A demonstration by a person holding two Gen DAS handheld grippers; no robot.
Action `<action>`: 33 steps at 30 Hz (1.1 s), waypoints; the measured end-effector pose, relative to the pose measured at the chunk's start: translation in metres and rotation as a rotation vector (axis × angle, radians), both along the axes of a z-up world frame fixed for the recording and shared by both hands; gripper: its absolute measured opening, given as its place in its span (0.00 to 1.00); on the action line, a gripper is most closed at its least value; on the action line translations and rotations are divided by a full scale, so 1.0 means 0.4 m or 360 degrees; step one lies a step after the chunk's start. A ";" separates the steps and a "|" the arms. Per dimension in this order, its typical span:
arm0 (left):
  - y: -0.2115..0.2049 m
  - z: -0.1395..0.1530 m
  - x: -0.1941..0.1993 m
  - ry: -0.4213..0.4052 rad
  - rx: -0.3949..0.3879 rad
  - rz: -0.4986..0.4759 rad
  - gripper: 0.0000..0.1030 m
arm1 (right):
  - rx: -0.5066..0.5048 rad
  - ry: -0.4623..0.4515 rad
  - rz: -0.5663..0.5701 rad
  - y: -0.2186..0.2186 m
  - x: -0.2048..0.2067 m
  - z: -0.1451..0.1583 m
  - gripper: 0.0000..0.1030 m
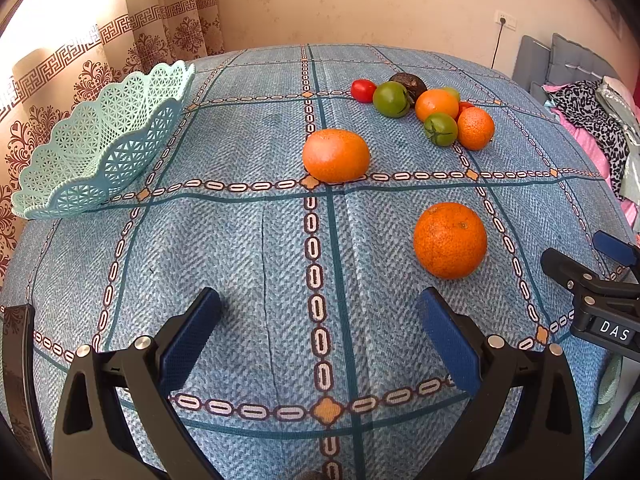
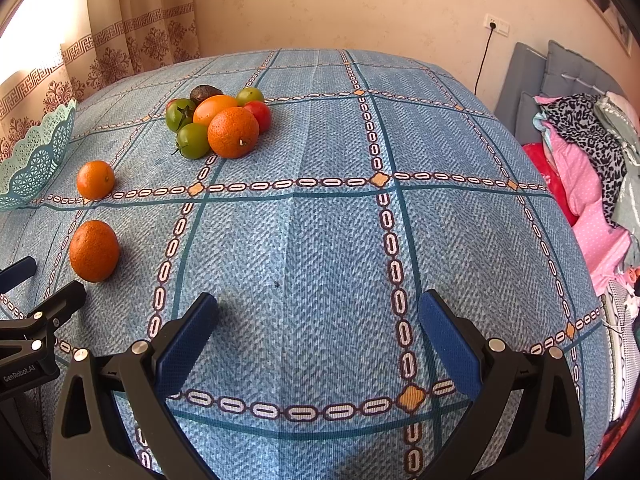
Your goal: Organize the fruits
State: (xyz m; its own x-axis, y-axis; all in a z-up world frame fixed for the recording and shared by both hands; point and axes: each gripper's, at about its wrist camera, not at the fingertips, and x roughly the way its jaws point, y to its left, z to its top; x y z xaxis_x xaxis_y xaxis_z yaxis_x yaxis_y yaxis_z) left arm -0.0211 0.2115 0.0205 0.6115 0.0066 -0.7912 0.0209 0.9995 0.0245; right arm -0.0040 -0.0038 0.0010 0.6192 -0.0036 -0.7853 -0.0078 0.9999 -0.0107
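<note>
We hold both grippers low over the near edge of the tabletop (image 1: 240, 264), nothing picked yet. The left gripper (image 1: 318, 336) has its fingers wide apart and empty; the right gripper (image 2: 318, 336) is the same. Nearest lies an orange (image 1: 450, 240), just ahead and right of the left gripper. Past it a second orange (image 1: 336, 155) sits mid-table. Farther off, toward the far edge, the pile (image 1: 424, 108) of oranges, tomatoes and something dark stays bunched. The basket (image 1: 96, 148) stands empty at the left edge. We judge the first pick is due: close on the near orange, then carry it left to the basket.
</note>
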 end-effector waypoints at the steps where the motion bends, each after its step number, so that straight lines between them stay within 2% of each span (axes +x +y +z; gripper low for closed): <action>1: 0.000 -0.001 0.000 0.0001 0.0001 0.0000 0.98 | 0.0000 0.0000 0.0000 -0.001 -0.001 0.000 0.95; 9: 0.001 -0.003 -0.001 0.0002 0.0002 -0.0020 0.98 | 0.0000 -0.0002 0.0004 -0.002 -0.002 0.001 0.95; 18: 0.017 0.008 0.008 0.0002 -0.0001 -0.0137 0.97 | 0.0057 -0.0036 0.0077 0.007 -0.019 0.019 0.95; 27: 0.012 0.039 0.052 -0.0107 0.0085 -0.0155 0.97 | 0.0104 -0.0085 0.0153 0.027 -0.029 0.040 0.95; 33: 0.022 0.059 0.097 -0.0131 0.0073 -0.0147 0.97 | 0.0154 -0.0106 0.0209 0.044 -0.030 0.053 0.95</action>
